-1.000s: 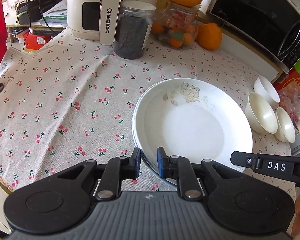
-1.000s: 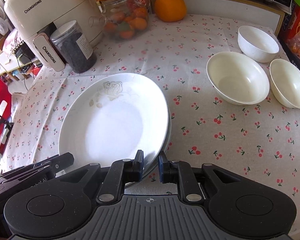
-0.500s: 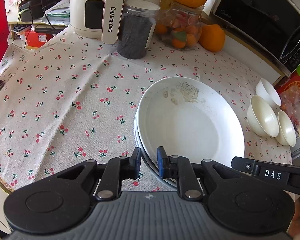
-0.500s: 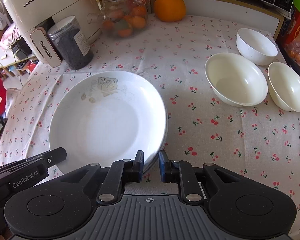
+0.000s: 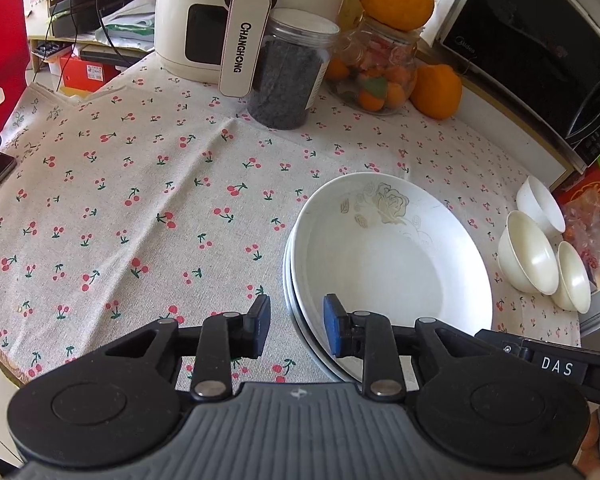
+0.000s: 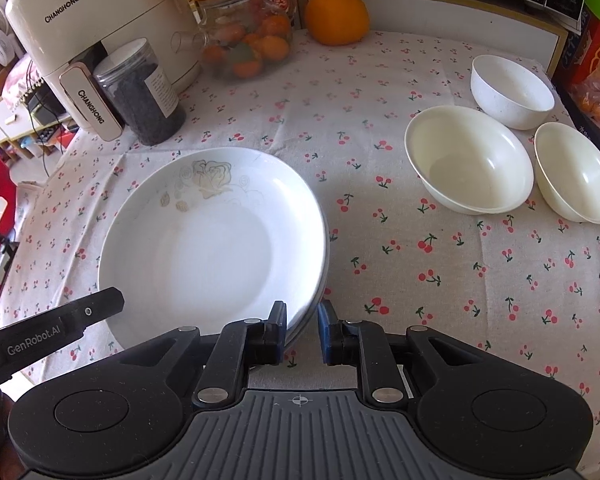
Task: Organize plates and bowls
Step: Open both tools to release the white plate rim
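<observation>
Straddling the plate stack (image 5: 392, 264) rim at the bench's (image 5: 140, 200) near edge, left claw (image 5: 296, 330) and right claw (image 6: 302, 334) are gaping apart, unclamped.

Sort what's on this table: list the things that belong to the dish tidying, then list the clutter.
Job: stack of white rose-patterned plates; large cream bowl; small cream bowl; white speckled bowl.

Clutter: cream Changhong appliance; clear jar of dark grains; glass jar of small oranges; loose orange.

3 bowls (image 6: 472, 160), 2–3 stacked plates (image 6: 212, 248), 2 jars (image 6: 140, 92)
</observation>
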The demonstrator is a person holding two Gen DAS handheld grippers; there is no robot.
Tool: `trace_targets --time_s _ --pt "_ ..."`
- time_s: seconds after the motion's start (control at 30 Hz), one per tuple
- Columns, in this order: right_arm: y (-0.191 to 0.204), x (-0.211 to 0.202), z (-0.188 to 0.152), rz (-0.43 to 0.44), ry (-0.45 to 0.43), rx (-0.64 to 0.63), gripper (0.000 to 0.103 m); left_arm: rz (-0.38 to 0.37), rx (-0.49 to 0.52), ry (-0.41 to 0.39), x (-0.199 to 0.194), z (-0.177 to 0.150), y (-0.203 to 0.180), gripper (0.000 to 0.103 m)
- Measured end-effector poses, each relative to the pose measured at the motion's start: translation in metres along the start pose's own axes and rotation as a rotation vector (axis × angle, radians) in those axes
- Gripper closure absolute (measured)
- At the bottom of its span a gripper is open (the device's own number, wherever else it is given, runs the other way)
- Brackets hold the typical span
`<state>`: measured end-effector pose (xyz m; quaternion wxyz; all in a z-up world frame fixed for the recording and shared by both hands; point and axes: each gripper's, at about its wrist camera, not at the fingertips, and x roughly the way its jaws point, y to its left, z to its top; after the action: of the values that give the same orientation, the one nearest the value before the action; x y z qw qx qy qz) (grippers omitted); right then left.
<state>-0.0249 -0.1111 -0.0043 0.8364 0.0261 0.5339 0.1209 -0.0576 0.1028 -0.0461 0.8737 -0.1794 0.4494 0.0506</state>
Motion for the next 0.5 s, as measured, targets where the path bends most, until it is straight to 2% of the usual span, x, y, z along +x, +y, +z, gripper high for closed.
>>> trace_targets --time_s 0.1,0.17,0.37,0.5 --pt "-0.005 -0.004 0.004 0.003 -0.016 0.016 0.085 0.001 0.003 -0.008 -0.001 0.001 0.0 0.071" --pt "-0.009 -0.005 0.005 0.007 -0.024 0.031 0.085 0.001 0.005 -0.017 -0.003 0.002 -0.001 0.062" --pt "-0.016 -0.008 0.006 0.014 -0.037 0.053 0.081 0.001 0.018 -0.046 -0.006 0.005 -0.003 0.05" --pt "-0.016 -0.008 0.005 0.02 -0.036 0.053 0.081 0.008 0.026 -0.049 -0.005 0.005 -0.004 0.047"
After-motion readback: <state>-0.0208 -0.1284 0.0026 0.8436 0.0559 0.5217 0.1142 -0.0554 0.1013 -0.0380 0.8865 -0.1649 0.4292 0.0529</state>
